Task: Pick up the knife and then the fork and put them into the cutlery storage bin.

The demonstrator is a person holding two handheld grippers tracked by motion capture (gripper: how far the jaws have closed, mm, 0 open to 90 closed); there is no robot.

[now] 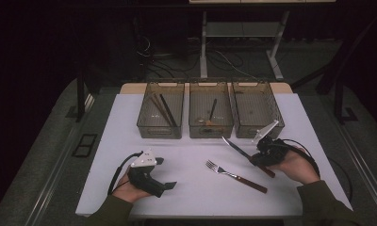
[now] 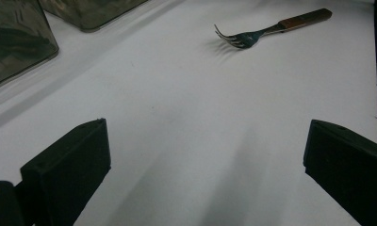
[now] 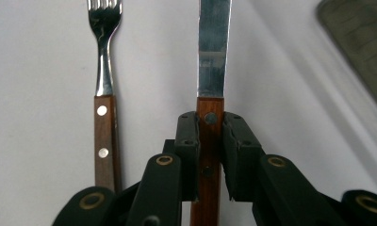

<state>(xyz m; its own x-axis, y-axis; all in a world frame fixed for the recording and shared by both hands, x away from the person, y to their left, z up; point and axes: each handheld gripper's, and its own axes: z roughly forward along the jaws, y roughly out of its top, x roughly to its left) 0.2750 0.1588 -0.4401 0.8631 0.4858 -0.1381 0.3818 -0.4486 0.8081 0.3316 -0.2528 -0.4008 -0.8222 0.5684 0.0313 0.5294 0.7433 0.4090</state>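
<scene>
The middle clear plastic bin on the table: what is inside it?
The middle clear plastic bin holds one dark-handled utensil lying lengthwise, its head toward the front. The tinted front wall blurs that head, so I cannot tell its type.

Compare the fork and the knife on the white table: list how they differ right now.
The knife has a flat, straight blade; the fork ends in tines. The knife's handle sits clamped between the jaws of the right gripper; the fork lies free on the white table, with nothing touching it. In the high view the knife lies nearer the bins than the fork. Both have brown riveted wooden handles and metal heads.
</scene>
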